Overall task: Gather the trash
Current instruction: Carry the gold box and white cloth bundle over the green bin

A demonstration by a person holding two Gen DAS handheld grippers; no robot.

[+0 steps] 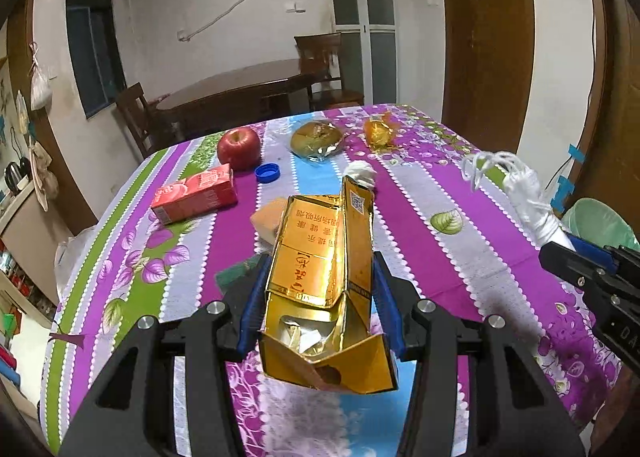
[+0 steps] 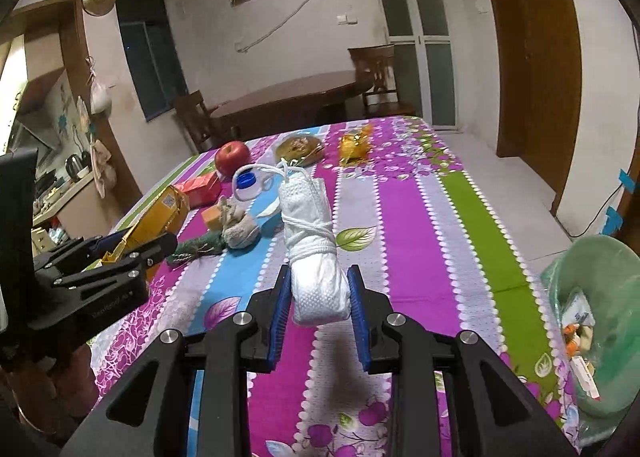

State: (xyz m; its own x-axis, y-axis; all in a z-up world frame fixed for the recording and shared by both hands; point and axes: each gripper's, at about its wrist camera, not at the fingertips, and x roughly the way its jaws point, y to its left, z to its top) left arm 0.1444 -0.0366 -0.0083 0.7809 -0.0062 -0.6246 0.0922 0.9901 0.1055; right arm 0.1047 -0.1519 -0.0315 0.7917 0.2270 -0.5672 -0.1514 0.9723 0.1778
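My left gripper is shut on a torn gold cigarette carton, held above the flowered tablecloth; its open flap hangs toward the camera. From the right wrist view, that carton and the left gripper are at the left. My right gripper is shut on a rolled white cloth bundle tied with white string, also lifted off the table. The same bundle and the right gripper appear at the right edge of the left wrist view.
On the cloth lie a red apple, a red juice box, a blue bottle cap, a wrapped bun, a gold wrapper, an orange sponge and a crumpled rag. A green-lined bin holding trash stands right of the table.
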